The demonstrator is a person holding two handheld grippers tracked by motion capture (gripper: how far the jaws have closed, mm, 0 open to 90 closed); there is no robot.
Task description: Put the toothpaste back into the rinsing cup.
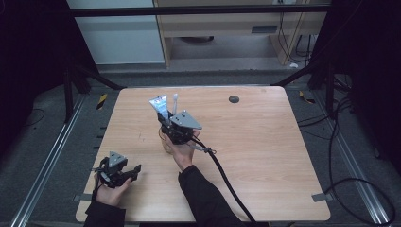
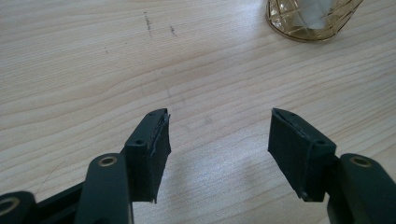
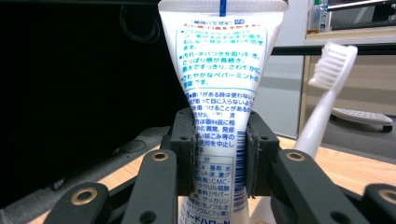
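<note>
My right gripper [image 1: 166,123] [image 3: 218,154] is shut on a white toothpaste tube [image 3: 219,93] with blue print, which stands upright with its crimped end up [image 1: 159,106]. A white toothbrush [image 3: 327,88] [image 1: 174,101] stands just beside the tube, bristles up. Both rise over an amber cut-glass cup [image 2: 310,18], which the right hand mostly hides in the high view. My left gripper [image 1: 135,171] [image 2: 218,149] rests low over the table near the front left, open, with bare wood between its pads.
The wooden table [image 1: 265,142] has a small dark round spot [image 1: 233,99] near its far edge. A black cable [image 1: 227,182] trails from the right gripper toward the front edge. Dark frames and floor cables surround the table.
</note>
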